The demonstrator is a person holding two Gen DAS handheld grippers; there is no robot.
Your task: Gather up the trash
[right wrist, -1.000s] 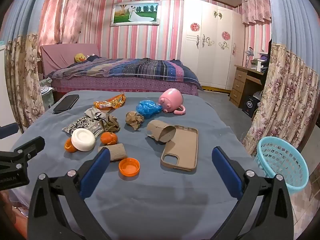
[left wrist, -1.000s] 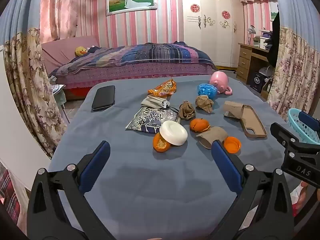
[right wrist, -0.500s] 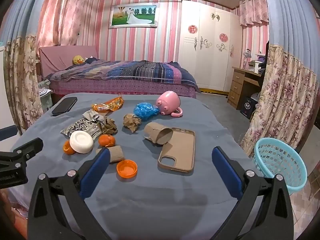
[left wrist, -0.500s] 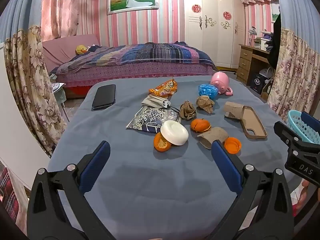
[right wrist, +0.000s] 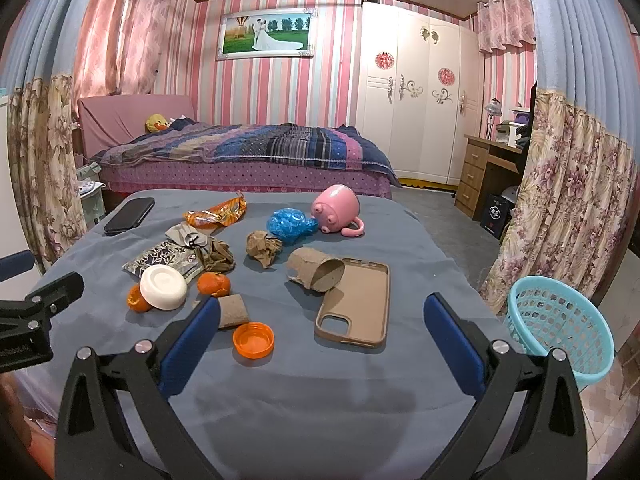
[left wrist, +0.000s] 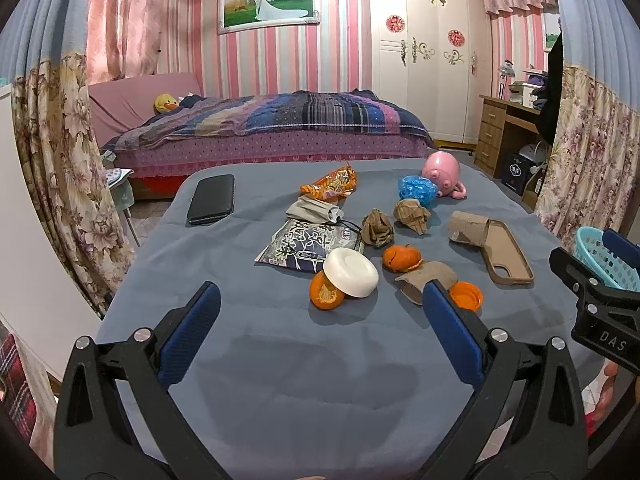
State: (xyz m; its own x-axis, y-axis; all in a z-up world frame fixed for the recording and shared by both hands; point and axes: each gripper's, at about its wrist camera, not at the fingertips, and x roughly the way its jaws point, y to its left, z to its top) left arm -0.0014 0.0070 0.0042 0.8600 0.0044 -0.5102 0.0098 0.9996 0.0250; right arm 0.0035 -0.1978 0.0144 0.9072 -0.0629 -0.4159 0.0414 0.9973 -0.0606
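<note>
Trash heap, mid-table [right wrist: 304, 408]: orange cap [right wrist: 253, 339], cardboard tube [right wrist: 315, 269], peel, wrappers, all left of the phone case [right wrist: 356, 304]. Basket [right wrist: 560, 332] right of the case, off the table, likely the drop point. Left gripper [left wrist: 320, 320] and right gripper [right wrist: 320, 320]: fingers spread wide, empty, poised short of the heap.

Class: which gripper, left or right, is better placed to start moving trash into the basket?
Probably the right gripper: the orange cap lies just ahead of its open jaws, and the blue basket stands on its side.
</note>
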